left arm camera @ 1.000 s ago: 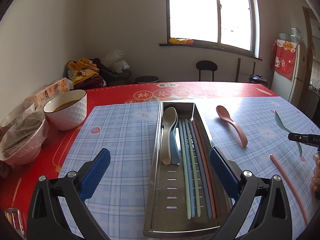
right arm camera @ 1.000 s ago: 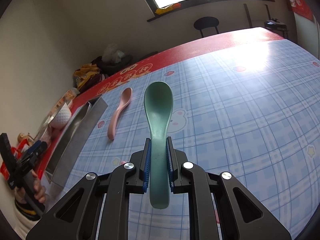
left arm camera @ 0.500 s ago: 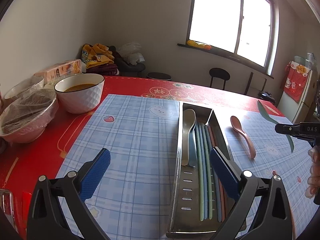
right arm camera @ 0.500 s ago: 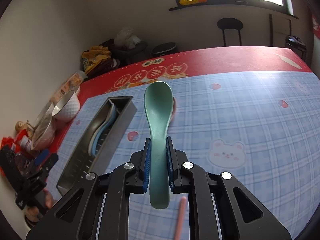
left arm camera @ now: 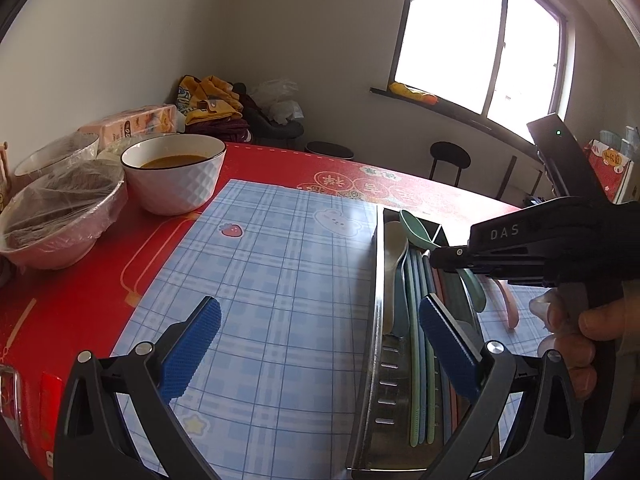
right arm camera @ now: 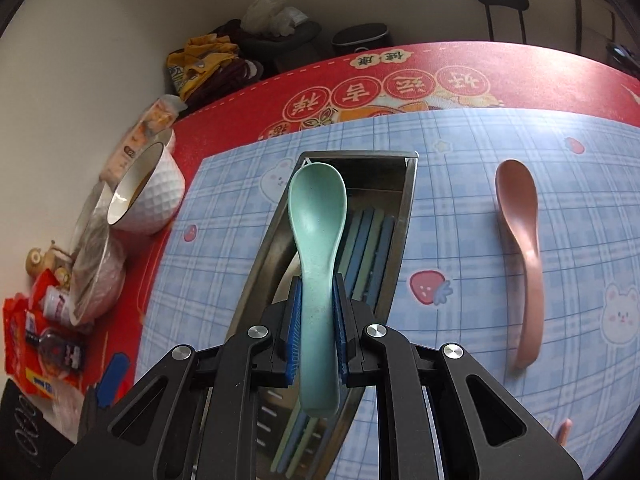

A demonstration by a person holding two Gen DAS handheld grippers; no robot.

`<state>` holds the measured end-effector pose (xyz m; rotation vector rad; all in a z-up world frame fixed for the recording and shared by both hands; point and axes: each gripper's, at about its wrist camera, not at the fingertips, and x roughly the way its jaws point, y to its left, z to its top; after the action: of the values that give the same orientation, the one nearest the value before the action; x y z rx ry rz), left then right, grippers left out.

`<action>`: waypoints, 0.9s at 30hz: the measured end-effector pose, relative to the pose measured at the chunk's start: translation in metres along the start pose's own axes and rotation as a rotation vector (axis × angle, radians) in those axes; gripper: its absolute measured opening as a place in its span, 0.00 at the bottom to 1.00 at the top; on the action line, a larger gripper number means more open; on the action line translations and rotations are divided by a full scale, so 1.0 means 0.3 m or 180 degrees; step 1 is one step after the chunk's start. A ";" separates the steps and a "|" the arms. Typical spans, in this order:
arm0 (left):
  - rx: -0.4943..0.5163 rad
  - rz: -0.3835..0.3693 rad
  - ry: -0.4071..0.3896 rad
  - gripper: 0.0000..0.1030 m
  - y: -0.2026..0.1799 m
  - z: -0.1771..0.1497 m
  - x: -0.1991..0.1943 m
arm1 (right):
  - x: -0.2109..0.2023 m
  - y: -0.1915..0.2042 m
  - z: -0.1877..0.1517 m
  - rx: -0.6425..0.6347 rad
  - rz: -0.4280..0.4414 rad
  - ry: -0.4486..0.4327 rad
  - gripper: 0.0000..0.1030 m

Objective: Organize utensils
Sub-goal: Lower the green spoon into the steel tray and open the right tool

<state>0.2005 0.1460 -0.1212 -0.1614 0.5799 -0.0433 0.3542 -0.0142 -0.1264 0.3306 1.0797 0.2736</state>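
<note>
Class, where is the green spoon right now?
The green spoon is clamped in the right tongs, held over the metal tray, with the pink spoon lying on the mat to its right.

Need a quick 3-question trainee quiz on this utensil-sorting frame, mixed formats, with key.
1. True or false: the right gripper is shut on the green spoon.
2. The pink spoon lies: A) in the metal tray B) on the blue mat beside the tray C) in the white bowl.
3. Fill in: the left gripper is ____ and holds nothing.

Key: 1 true; 2 B; 3 open.
</note>
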 end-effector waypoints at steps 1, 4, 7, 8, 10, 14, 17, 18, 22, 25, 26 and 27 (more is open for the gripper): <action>-0.0009 0.0002 0.0005 0.94 0.002 0.001 0.003 | 0.008 -0.003 0.000 0.0033 -0.0006 0.0007 0.14; -0.0023 -0.0016 0.0021 0.94 0.004 0.001 0.007 | 0.027 -0.005 0.010 0.0121 -0.0022 0.0031 0.14; -0.0027 -0.0004 0.0035 0.94 0.005 0.000 0.011 | 0.040 0.001 0.024 0.0160 -0.0007 0.0052 0.14; -0.0032 -0.0003 0.0040 0.94 0.006 0.000 0.012 | 0.043 0.002 0.027 0.0175 0.0002 0.0056 0.14; -0.0043 0.0000 0.0045 0.94 0.010 0.002 0.017 | 0.051 0.003 0.032 0.0226 0.0026 0.0077 0.14; -0.0051 0.0002 0.0057 0.94 0.014 0.001 0.021 | 0.072 0.000 0.037 0.0373 0.0139 0.0178 0.16; -0.0056 0.0006 0.0066 0.94 0.016 0.001 0.026 | 0.078 0.012 0.039 0.0381 0.0219 0.0192 0.16; -0.0060 0.0006 0.0068 0.94 0.018 0.001 0.027 | 0.074 0.013 0.039 0.0374 0.0273 0.0183 0.16; -0.0053 0.0001 0.0067 0.94 0.016 -0.001 0.027 | 0.048 0.008 0.039 0.0343 0.0441 0.0153 0.16; -0.0037 0.0007 0.0073 0.94 0.011 -0.003 0.028 | 0.018 -0.003 0.041 0.0290 0.0512 0.0108 0.16; -0.0036 0.0010 0.0073 0.94 0.011 -0.003 0.029 | 0.006 -0.009 0.043 0.0278 0.0491 0.0077 0.16; -0.0039 0.0005 0.0071 0.94 0.012 -0.003 0.028 | -0.011 -0.015 0.043 0.0246 0.0485 0.0041 0.16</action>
<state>0.2070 0.1486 -0.1271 -0.1725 0.6028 -0.0399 0.3644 -0.0212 -0.1201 0.4820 1.0814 0.3708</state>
